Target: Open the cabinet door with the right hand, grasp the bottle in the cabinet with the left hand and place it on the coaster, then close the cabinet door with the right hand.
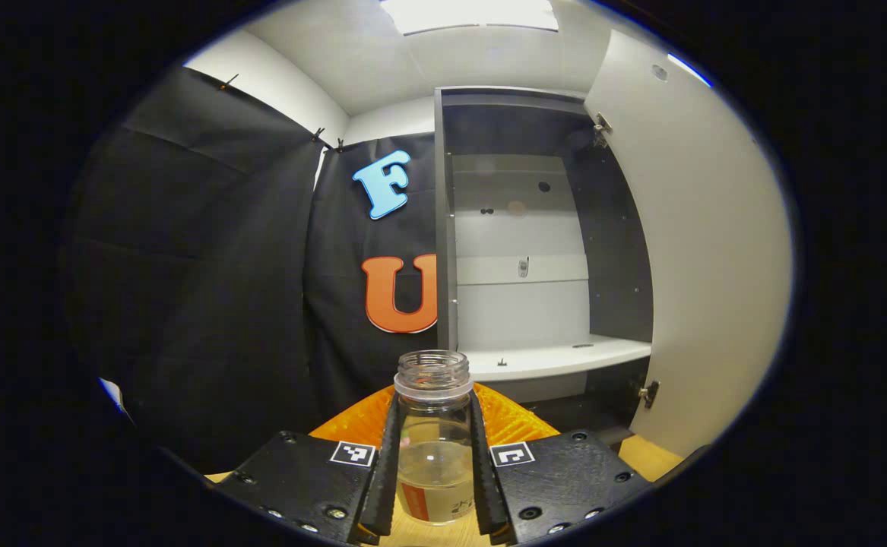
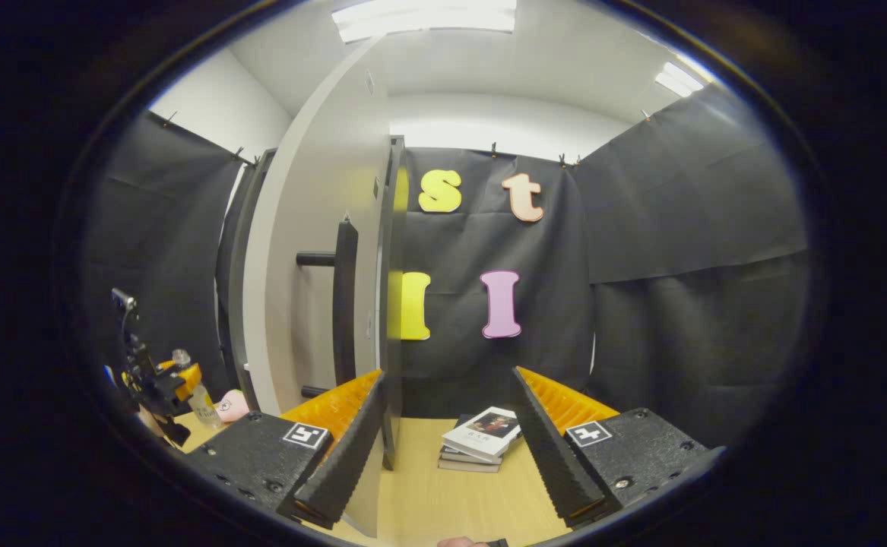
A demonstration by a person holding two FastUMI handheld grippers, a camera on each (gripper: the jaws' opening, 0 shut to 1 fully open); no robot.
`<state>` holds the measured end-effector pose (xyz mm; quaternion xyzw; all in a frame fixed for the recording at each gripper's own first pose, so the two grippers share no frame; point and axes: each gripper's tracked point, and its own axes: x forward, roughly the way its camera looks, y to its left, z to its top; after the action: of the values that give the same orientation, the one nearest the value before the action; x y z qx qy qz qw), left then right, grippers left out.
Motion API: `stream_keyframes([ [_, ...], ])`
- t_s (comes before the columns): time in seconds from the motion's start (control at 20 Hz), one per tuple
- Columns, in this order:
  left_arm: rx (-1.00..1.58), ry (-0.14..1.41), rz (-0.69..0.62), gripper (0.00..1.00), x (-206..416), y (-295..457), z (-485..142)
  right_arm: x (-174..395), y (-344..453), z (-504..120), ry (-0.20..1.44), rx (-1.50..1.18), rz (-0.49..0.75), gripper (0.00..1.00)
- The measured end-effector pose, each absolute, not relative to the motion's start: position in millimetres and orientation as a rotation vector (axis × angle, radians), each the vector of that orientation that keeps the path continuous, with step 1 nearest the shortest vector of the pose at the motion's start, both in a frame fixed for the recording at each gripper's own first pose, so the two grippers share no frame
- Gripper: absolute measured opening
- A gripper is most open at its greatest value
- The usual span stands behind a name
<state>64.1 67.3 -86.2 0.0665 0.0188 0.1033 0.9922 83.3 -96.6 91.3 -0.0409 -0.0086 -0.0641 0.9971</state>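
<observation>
Left gripper view: left gripper [image 1: 434, 463] clamped on the clear, uncapped plastic bottle [image 1: 433, 441], one finger pressed to each side of its body; bottle upright, long axis vertical, some clear liquid in the lower part; bottle out of the cabinet and held low over the pale wooden tabletop [image 1: 644, 457]; behind it the dark-framed cabinet [image 1: 523, 251], its white shelf [image 1: 557, 358] bare; white cabinet door [image 1: 698, 251] swung wide on the right.

Right gripper view: right gripper [image 2: 443, 448] with fingers spread wide, gripping nothing; edge of the white door between its fingers and closer to the left one, black bar handle [image 2: 345, 300] up and left of the tips; stack of books [image 2: 481, 441] on the table beyond; far left, the left gripper carrying the bottle, with a small pink pad [image 2: 232, 406] just beside it, possibly the coaster, though too small and distorted to be sure.

Judged next: bottle to go down onto that pad, just beside the left gripper; door closing falls to the right gripper, already at the door.
</observation>
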Motion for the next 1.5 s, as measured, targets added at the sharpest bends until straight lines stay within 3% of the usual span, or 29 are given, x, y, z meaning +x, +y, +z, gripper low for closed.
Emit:
stream_keyframes([
  [0.5,0.179,0.010,0.347,0.40,1,91,-185,87,-98,101,-0.039,-0.013,-0.124,0.95],
  [0.65,0.154,0.016,0.364,0.40,-2,93,-209,85,-97,102,-0.032,-0.011,-0.134,0.98],
  [1.5,0.144,0.028,0.331,0.42,-4,86,-251,83,-98,104,0.001,-0.064,-0.174,0.99],
])
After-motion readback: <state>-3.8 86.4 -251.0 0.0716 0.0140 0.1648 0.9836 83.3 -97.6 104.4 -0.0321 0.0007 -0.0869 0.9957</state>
